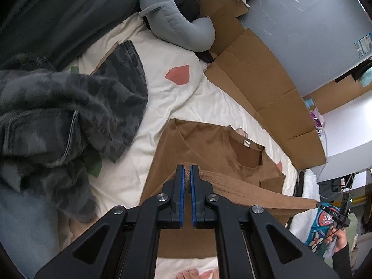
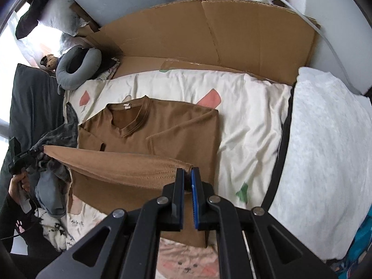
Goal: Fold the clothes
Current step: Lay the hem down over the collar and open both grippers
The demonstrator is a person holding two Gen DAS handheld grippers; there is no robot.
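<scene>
The brown shirt (image 2: 167, 125) lay flat on the cream bedsheet (image 2: 251, 116), collar toward 12 o'clock, its bottom hem lifted and stretched tight. The left gripper (image 1: 187, 174) and right gripper (image 2: 187, 176) were each clamped on a hem corner, with a grey blanket (image 1: 58, 107) at 9 o'clock and cardboard (image 2: 209, 37) at 12 o'clock

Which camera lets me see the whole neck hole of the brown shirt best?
The right wrist view: the brown shirt lies flat there, its V-shaped collar and white label clear. In the left wrist view the collar sits off to the side, its lower edge hidden behind the lifted hem.
</scene>
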